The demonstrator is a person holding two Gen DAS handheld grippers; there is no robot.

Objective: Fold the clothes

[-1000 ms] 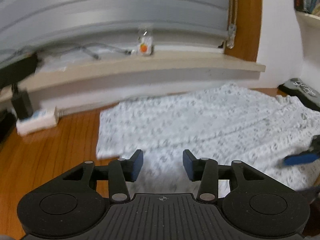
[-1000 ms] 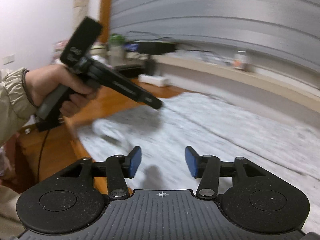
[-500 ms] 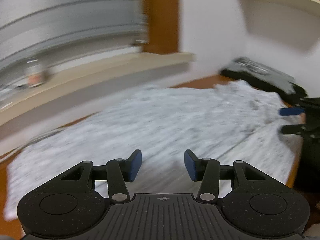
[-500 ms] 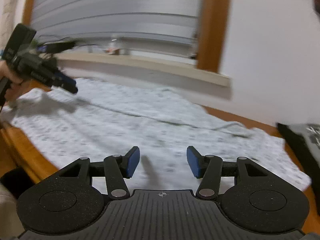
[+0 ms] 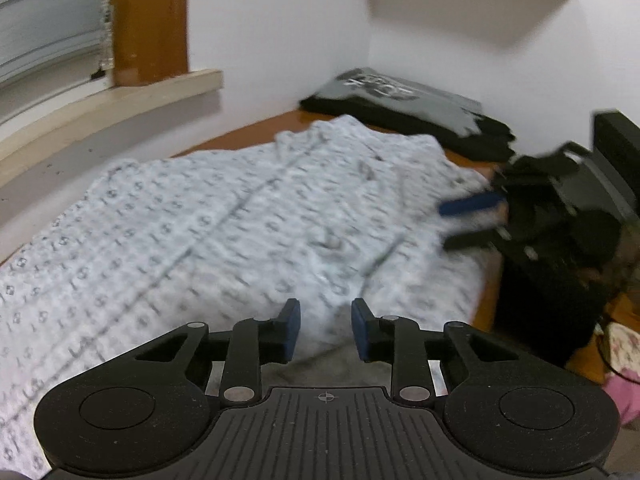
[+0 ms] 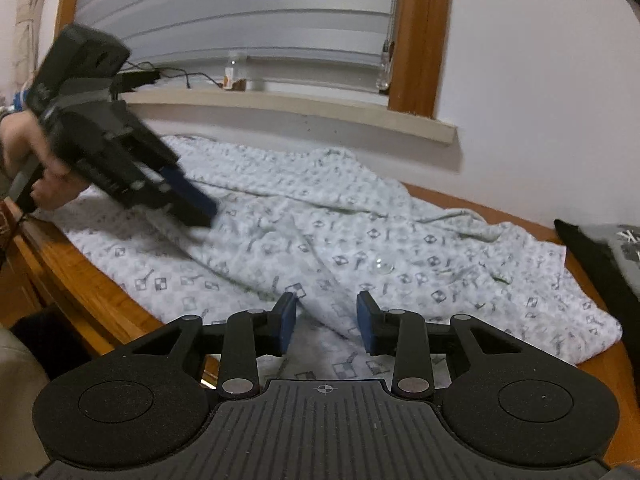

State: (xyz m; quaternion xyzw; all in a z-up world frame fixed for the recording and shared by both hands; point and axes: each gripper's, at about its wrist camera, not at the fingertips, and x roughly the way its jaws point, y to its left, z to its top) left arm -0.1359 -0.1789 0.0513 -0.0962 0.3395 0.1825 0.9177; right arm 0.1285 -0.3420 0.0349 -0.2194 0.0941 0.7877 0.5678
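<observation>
The left gripper [image 5: 325,326] has its blue-padded fingers [image 5: 291,320] apart with nothing between them, low over the near edge of the white patterned garment [image 5: 224,232]; a second ago the same camera faced the window sill and blind, and it has since swung toward the room corner, so the folded dark clothes [image 5: 404,108] now sit ahead of it. The right gripper [image 6: 326,322] likewise holds its fingers [image 6: 287,320] apart and empty, just above a raised fold of the garment [image 6: 320,240]; a second ago it looked along the cloth toward the left end of the sill, and it now faces the window's right frame. In the right wrist view the left gripper [image 6: 192,204] shows at the left, held by a hand [image 6: 36,160], its tips close over the cloth; whether they touch it cannot be told.

The garment lies spread and rumpled across a wooden table [image 6: 92,292], reaching nearly to its edges; behind it runs a pale window sill [image 6: 304,110] under a grey slatted blind [image 6: 240,8], with a wooden window frame [image 6: 420,40] and white walls; a small bottle [image 6: 231,76] and a black cable [image 6: 176,74] rest on the sill.

The grey top of the folded dark clothes carries white lettering, too blurred to read.
</observation>
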